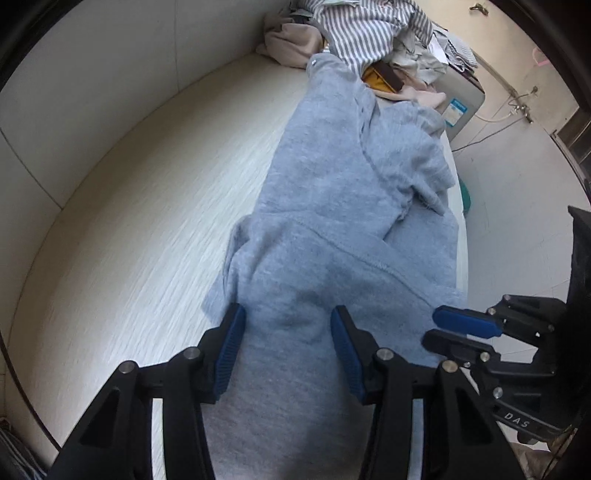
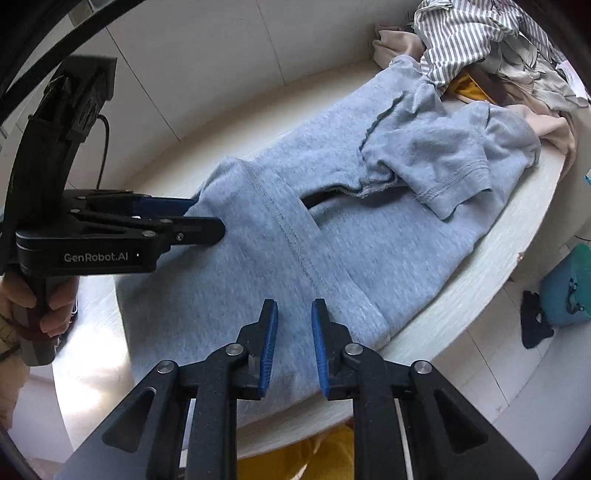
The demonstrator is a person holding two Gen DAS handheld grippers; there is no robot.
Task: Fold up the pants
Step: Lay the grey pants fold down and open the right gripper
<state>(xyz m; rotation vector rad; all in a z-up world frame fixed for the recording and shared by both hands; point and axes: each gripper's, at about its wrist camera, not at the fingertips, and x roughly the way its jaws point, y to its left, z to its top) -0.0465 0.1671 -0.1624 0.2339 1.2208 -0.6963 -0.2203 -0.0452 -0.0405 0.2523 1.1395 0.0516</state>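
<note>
So the grey pants (image 2: 332,206) lie spread on the white table (image 1: 147,221), legs reaching toward the striped clothes pile (image 1: 369,33). Left gripper (image 1: 288,325) and right gripper (image 2: 294,314) both hover over the waist end, jaws parted, pinching nothing.

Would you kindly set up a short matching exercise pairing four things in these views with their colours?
Things:
1. pants
2. shirt
3. gripper pads
4. bag

Colours:
A. blue
B. teal
C. light grey
D. grey and white stripes

Pairs: 1-C, 2-D, 3-A, 4-B
</note>
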